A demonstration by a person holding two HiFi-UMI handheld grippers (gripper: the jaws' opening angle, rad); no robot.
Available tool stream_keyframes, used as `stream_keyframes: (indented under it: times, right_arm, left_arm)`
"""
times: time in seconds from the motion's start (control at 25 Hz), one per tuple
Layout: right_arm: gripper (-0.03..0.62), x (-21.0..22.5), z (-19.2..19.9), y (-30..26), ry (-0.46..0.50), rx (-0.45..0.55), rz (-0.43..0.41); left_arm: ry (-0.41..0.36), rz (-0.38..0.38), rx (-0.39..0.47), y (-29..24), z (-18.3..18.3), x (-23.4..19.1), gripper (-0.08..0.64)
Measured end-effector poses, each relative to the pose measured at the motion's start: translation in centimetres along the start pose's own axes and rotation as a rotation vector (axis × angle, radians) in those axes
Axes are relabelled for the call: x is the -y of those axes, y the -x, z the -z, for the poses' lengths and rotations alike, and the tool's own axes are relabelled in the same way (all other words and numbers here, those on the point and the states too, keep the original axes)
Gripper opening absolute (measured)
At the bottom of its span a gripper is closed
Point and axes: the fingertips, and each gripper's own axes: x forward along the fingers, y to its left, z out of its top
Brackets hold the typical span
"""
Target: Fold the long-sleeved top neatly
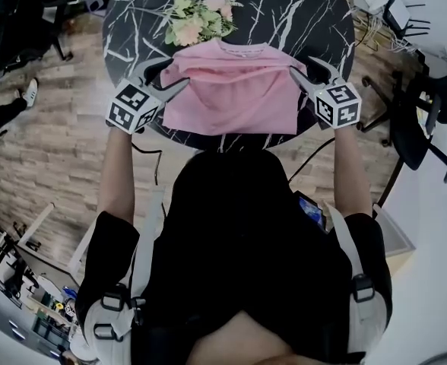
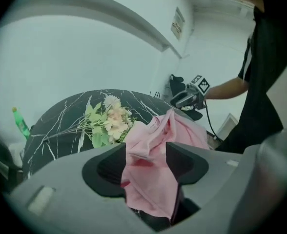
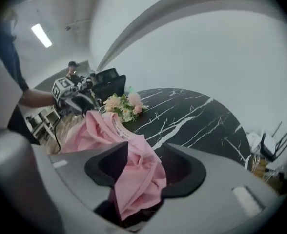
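The pink top (image 1: 231, 90) lies on the black desk (image 1: 299, 14) right next to the flowers (image 1: 197, 17), on the person's side of them. Left gripper (image 1: 169, 73) & right gripper (image 1: 303, 67) are at the top's two sides. Both have fingers spread apart w/ loose pink cloth between, not squeezed.

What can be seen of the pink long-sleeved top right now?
The pink top is soft, wrinkled cloth folded into a rough rectangle, neckline at the far edge, no sleeves showing. It lies on the black marble-patterned table beside the flower bunch, close to the near rim. Its side edges bunch between the parted jaws of the left gripper and right gripper.
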Motion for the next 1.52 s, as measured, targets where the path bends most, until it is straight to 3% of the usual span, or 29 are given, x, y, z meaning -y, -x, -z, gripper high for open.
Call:
stream_keyframes:
  times: [0.24,0.32,0.4,0.48,0.52,0.6,0.76,0.96,1.08,1.24,1.36,1.52]
  right_arm:
    - [0.224,-2.1,2.7,-1.3,0.39,-0.191,-0.016]
    - [0.224,-2.2,3.3,-1.9,0.45,-0.231,-0.011]
    - [0.212,-1.9,3.5,-2.5,0.46,-0.244,0.005]
    - [0.113,-1.2,3.1,-2.8,0.439,-0.234,0.025]
    - [0.053,-1.0,2.8,-2.9,0.423,-0.224,0.032]
    - [0.026,-0.7,2.0,-3.1,0.378,-0.201,0.033]
    - [0.025,0.8,1.4,-3.8,0.274,-0.167,0.064]
    - [0.026,2.3,2.4,-4.9,0.195,-0.201,0.138]
    - [0.026,2.5,2.8,-5.6,0.177,-0.221,0.17]
    - [0.036,2.5,2.4,-5.7,0.157,-0.211,0.193]
    - [0.119,2.8,1.0,-4.9,0.128,-0.172,0.217]
    - [0.132,2.1,-1.1,-3.2,0.05,-0.091,0.246]
  left_arm:
    - [-0.205,-0.033,-0.096,-1.6,1.1,0.1,0.255]
    - [-0.268,-0.038,-0.145,-2.0,1.5,0.0,0.254]
    - [-0.314,-0.073,-0.199,-2.2,1.9,-0.8,0.17]
    - [-0.257,-0.106,-0.19,-2.4,1.4,-1.8,0.049]
    - [-0.193,-0.107,-0.166,-2.5,0.9,-2.1,0.049]
    - [-0.074,-0.104,-0.135,-2.5,0.4,-2.5,0.046]
    - [0.036,-0.172,-0.141,-2.7,0.7,-3.9,0.048]
    - [0.259,-0.258,-0.102,-2.9,1.4,-5.4,0.054]
    - [0.291,-0.298,-0.08,-2.8,1.7,-5.8,0.058]
    - [0.264,-0.301,-0.018,-1.6,0.7,-5.3,0.105]
    - [0.273,-0.307,0.02,-0.1,0.5,-5.2,0.122]
    - [0.327,-0.27,0.05,2.0,2.1,-4.4,0.155]
